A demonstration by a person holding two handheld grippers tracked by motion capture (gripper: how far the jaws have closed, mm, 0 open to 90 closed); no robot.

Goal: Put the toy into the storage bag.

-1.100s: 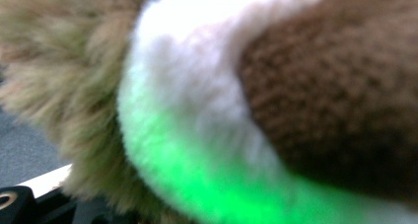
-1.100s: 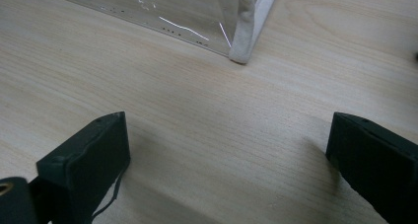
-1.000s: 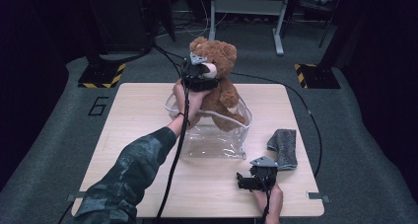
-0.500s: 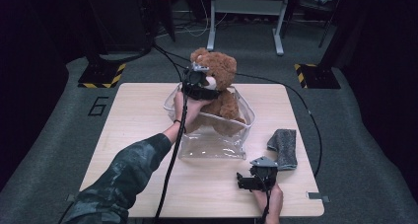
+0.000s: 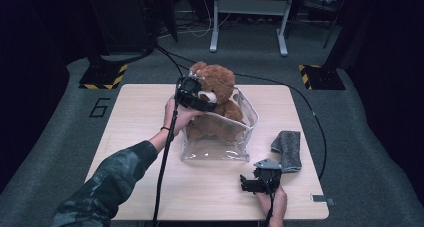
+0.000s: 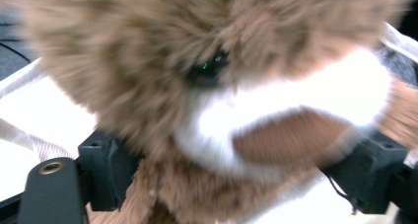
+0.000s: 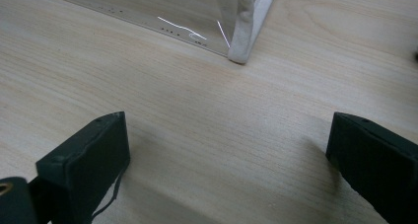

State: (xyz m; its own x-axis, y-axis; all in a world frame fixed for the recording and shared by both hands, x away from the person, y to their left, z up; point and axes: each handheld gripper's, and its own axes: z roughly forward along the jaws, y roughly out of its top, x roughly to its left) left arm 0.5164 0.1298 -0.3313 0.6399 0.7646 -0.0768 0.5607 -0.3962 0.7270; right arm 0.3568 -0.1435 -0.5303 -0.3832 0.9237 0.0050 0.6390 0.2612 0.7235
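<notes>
A: Where do we stand with the teddy bear (image 5: pixel 216 99)?

B: We have it sitting upright inside the clear bag (image 5: pixel 220 149), legs and body down behind the plastic wall, head and shoulders above the rim. So the main part, we judge, is done: the bear is in.

A: And our left gripper (image 5: pixel 192 93)?

B: It sits at the bear's head, at the near left of the bag's mouth. Its jaws have just been opening, and in the left gripper view they stand wide on either side of the bear's muzzle (image 6: pixel 276 130), fur between them but not squeezed. We take that as a release.

A: The right gripper (image 5: pixel 246 183)?

B: Spread, with nothing between the jaws, resting low over the wooden table (image 5: pixel 140 117) near its front edge, just in front of the bag's white-trimmed corner (image 7: pixel 244 31).

A: What is left?

B: Drawing the left hand clear, probably, and pushing the head lower if the bag must close; we cannot tell whether it has a fastener.

A: Anything in the way?

B: A grey cloth (image 5: pixel 289 149) lies right of the bag, apart from it. The left cable (image 5: pixel 165 157) trails across the table; the soft rim could snag on the way out.
</notes>
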